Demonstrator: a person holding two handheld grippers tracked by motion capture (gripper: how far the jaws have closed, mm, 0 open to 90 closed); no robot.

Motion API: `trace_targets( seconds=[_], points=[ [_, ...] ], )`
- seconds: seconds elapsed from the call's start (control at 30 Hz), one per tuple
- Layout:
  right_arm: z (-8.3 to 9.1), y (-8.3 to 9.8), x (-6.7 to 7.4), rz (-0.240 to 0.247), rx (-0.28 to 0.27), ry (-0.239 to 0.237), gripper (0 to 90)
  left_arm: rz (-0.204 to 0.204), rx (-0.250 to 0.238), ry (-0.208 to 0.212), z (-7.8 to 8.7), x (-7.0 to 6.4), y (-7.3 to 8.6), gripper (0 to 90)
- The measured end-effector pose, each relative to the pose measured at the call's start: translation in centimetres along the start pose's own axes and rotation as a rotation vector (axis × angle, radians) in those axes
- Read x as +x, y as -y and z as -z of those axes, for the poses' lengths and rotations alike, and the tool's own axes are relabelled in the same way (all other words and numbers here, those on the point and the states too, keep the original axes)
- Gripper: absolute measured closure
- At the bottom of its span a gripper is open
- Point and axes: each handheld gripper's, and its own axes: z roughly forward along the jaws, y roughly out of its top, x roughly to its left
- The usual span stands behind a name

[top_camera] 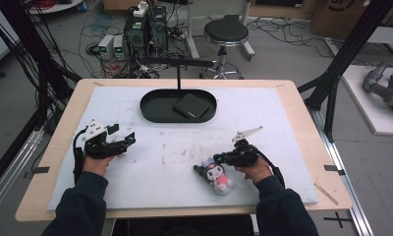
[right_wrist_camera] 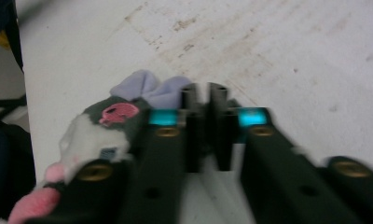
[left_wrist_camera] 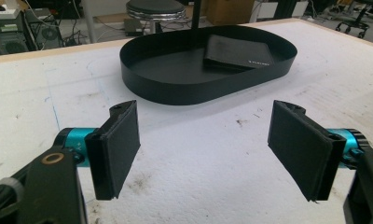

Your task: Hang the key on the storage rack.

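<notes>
A small plush toy [top_camera: 219, 176] with a black hood, white face and pink body lies on the white mat near the front, right of centre. My right gripper [top_camera: 215, 158] lies low over its head. In the right gripper view the jaws of the right gripper [right_wrist_camera: 205, 91] stand almost together, with a thin dark bit of the plush toy [right_wrist_camera: 100, 130] pinched between them; its lilac ears show just beyond the tips. My left gripper [top_camera: 122, 133] rests at the left of the mat. The left gripper [left_wrist_camera: 205, 112] is wide open, with nothing between its pads.
A black oval tray [top_camera: 150, 110] sits at the back middle of the mat with a black wallet [top_camera: 190, 105] inside; the tray's wall [left_wrist_camera: 175, 91] and the wallet [left_wrist_camera: 238, 58] lie ahead of the left gripper. A thin black post [top_camera: 179, 73] rises from the tray. A stool [top_camera: 226, 33] stands behind the table.
</notes>
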Motion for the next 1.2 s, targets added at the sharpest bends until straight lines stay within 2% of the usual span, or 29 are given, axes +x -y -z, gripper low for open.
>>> trace_targets(
  seconds=[0.1, 0.13, 0.17, 0.2, 0.27, 0.33, 0.43, 0.5, 0.57, 0.67, 0.73, 0.83, 0.93, 1.0, 1.03, 1.1, 1.2],
  points=[
    [0.1, 0.0, 0.3, 0.021, -0.001, 0.013, 90.0, 0.003, -0.002, 0.000, 0.0, 0.0, 0.0, 24.9],
    [0.2, -0.1, 0.3, 0.016, -0.002, 0.012, 81.2, 0.000, -0.003, -0.002, 0.0, 0.0, 0.0, 24.9],
    [0.3, -0.1, 0.2, 0.004, -0.011, 0.033, 65.0, 0.001, -0.003, -0.002, 0.0, 0.0, 0.0, 24.9],
    [0.2, -0.1, 0.1, -0.019, -0.013, 0.057, 55.4, 0.001, -0.003, -0.002, 0.0, 0.0, 0.0, 24.9],
    [0.0, 0.0, -0.2, -0.063, -0.005, 0.046, 49.3, 0.000, 0.000, 0.002, -0.1, 0.0, 0.0, 24.9],
    [-0.5, 0.0, -0.4, -0.094, 0.004, 0.017, 50.0, -0.002, 0.002, 0.000, -0.1, 0.0, 0.0, 25.0],
    [-0.8, 0.0, -0.5, -0.114, 0.013, -0.055, 60.8, -0.001, -0.004, -0.002, 0.0, -0.1, 0.0, 25.1],
    [-1.0, 0.0, -0.6, -0.132, 0.021, -0.086, 67.1, -0.002, -0.001, -0.002, 0.0, -0.1, 0.0, 25.1],
    [-1.0, 0.0, -0.5, -0.118, 0.023, -0.101, 73.1, -0.007, -0.001, -0.003, 0.0, -0.1, 0.0, 25.1],
    [-1.0, -0.1, -0.1, -0.081, 0.034, -0.091, 81.7, -0.006, -0.002, -0.003, 0.0, -0.2, 0.0, 25.1],
    [-1.0, -0.2, 0.2, -0.055, 0.035, -0.069, 86.4, -0.006, -0.002, -0.001, -0.1, -0.2, 0.0, 25.2],
    [-0.6, -0.4, 0.6, -0.003, 0.025, -0.026, 88.5, -0.006, -0.004, -0.002, 0.0, -0.2, 0.0, 25.1],
    [0.2, -0.7, 0.8, 0.030, -0.023, 0.036, 88.9, -0.006, -0.003, -0.004, 0.0, -0.1, 0.0, 25.1],
    [1.1, -0.9, 0.7, 0.036, -0.080, 0.086, 89.0, -0.004, -0.004, -0.004, 0.0, -0.2, 0.0, 25.1],
    [1.5, -1.0, 0.6, 0.035, -0.097, 0.127, 89.0, -0.004, -0.004, -0.004, 0.0, -0.2, 0.0, 25.1],
    [2.2, -1.2, 0.1, 0.031, -0.116, 0.198, 89.0, -0.004, -0.004, -0.004, 0.0, -0.1, -0.1, 25.2],
    [2.8, -1.6, -0.8, 0.019, -0.122, 0.267, 88.9, -0.003, -0.009, -0.006, 0.0, -0.1, -0.1, 25.2]
  ],
)
